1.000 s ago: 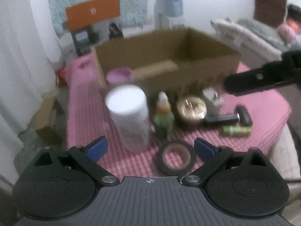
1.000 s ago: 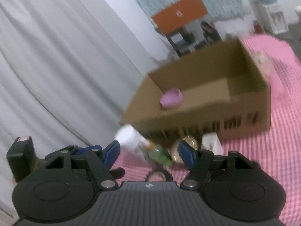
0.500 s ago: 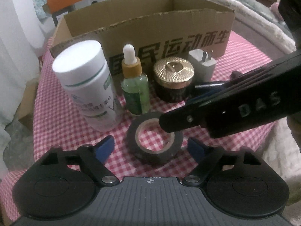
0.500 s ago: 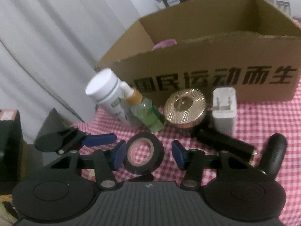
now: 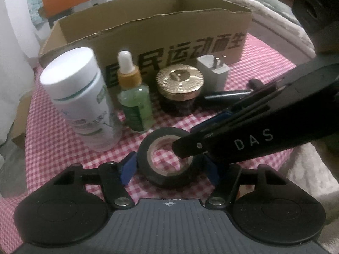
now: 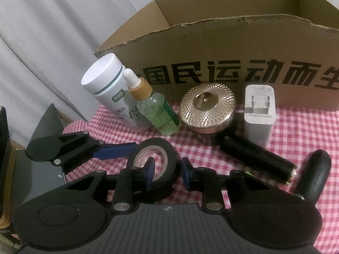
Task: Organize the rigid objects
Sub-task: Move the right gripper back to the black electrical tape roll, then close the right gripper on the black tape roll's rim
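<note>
A black tape roll (image 5: pixel 167 156) lies flat on the pink checked cloth (image 5: pixel 53 139). My left gripper (image 5: pixel 169 167) has a blue finger on each outer side of the roll, close to or touching it. My right gripper (image 6: pixel 166 172) straddles the roll's (image 6: pixel 167 148) right wall: one finger inside the hole, the other outside. A white pill bottle (image 5: pixel 78 101), a green dropper bottle (image 5: pixel 135 103), a gold-lidded jar (image 5: pixel 180 91) and a white charger (image 5: pixel 214 72) stand in a row before an open cardboard box (image 5: pixel 148 36).
A black cylinder (image 6: pixel 256 158) and a black rounded handle (image 6: pixel 313 175) lie right of the tape roll in the right wrist view. The box (image 6: pixel 233 42) spans the back. A white curtain (image 6: pixel 42 42) hangs at left. The cloth's edge drops off at left and right.
Both grippers have moved down and in onto the tape roll. Their fingers have closed from wide open to either side of the roll and of its wall.
</note>
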A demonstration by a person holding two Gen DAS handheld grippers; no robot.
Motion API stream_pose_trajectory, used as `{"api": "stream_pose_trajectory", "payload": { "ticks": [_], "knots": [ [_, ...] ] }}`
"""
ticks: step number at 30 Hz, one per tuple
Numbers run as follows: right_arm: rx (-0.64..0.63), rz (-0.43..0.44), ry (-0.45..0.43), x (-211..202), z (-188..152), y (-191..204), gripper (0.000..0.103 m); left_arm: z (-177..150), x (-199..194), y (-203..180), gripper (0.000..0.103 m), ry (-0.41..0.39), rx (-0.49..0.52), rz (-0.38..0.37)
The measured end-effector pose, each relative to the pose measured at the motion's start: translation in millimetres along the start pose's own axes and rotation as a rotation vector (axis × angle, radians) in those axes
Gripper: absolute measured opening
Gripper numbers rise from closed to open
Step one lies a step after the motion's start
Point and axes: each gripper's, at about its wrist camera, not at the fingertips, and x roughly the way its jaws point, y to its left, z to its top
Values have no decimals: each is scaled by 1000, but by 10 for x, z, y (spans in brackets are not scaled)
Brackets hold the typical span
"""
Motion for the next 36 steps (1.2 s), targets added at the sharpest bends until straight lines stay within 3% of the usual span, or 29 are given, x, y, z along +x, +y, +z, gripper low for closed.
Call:
{"api": "stream_pose_trajectory", "payload": {
  "ticks": [7,11,15,24,30,36],
  "knots": [
    [-20,-25,4,-42,-41,-19,29,2,46,-75,80,5,37,7],
    [-43,-29,2,-9,-14,12,29,15,61,-47,79,8,15,-8],
    [-82,-42,-4,6,-7,66,29,10,37,-6,68,-1,0,-10],
    [-94,-53,-15,-26,-51,81,23,-22,-89,-45,67,-20,8,9],
    [-120,-57,-71,-251,-32,207,24,81,-458,-75,67,-115,28,42],
    [-211,-69,-211,-689,169,476,24,383,-898,-11,67,-263,73,104]
  ]
}}
